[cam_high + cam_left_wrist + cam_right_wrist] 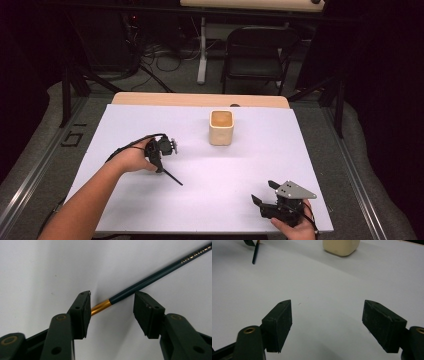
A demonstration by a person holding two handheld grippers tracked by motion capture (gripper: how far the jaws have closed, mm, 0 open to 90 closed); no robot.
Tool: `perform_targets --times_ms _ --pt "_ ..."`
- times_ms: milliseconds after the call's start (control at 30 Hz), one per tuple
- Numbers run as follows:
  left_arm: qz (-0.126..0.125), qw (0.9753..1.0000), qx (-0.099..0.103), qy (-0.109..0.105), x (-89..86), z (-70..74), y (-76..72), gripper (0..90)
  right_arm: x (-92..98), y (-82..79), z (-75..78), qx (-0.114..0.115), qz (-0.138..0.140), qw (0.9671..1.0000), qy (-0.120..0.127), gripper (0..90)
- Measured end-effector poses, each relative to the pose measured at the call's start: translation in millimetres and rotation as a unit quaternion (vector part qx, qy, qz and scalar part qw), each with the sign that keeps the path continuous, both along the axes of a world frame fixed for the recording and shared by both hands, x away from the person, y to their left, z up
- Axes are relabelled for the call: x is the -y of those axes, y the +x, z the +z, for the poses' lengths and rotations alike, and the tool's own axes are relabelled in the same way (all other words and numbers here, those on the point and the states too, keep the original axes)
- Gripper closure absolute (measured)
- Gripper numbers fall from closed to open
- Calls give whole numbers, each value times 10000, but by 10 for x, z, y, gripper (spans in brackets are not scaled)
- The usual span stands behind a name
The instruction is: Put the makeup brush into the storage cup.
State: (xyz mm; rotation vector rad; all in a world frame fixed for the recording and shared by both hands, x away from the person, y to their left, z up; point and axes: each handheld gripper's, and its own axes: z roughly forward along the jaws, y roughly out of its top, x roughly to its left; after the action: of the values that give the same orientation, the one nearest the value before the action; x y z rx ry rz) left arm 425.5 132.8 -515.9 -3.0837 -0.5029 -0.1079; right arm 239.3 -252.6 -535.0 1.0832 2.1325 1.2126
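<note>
Tongs on the left (112, 312) stood released, jaws either side of the pencil (160, 275), which lay flat on the white surface (240, 170); its gold ferrule (101, 307) met the left jaw. Right tongs (327, 325) stood released, well apart. A cream cup (221, 127) stood beyond the pencil, nothing between them. Pencil lettering was unreadable.

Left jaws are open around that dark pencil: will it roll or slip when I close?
The pencil looks thin, stiff and light, so it should lift easily. Its smooth shaft and gold ferrule may slip, and lying flat it could roll if the left gripper nudges it.
</note>
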Motion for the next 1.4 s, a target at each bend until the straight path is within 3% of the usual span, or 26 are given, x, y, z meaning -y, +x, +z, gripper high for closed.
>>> perform_targets --times_ms 267,667,867,1200,1400 --pt "-40 10000 -30 -17 -4 -17 16 532 -5 -1 -2 4 2 10000 13 240" --pt "-160 9998 -107 -98 37 -32 50 476 -10 0 -3 -34 41 10000 -15 241" --pt "-195 9997 -117 -28 39 -76 66 484 -12 0 -8 -21 41 10000 1 241" --pt "-175 9984 -522 -139 33 -69 76 692 -13 -4 -3 -16 45 10000 -1 241" --pt "-228 9986 -481 -71 42 -71 64 774 -13 -5 -2 -12 44 10000 2 241"
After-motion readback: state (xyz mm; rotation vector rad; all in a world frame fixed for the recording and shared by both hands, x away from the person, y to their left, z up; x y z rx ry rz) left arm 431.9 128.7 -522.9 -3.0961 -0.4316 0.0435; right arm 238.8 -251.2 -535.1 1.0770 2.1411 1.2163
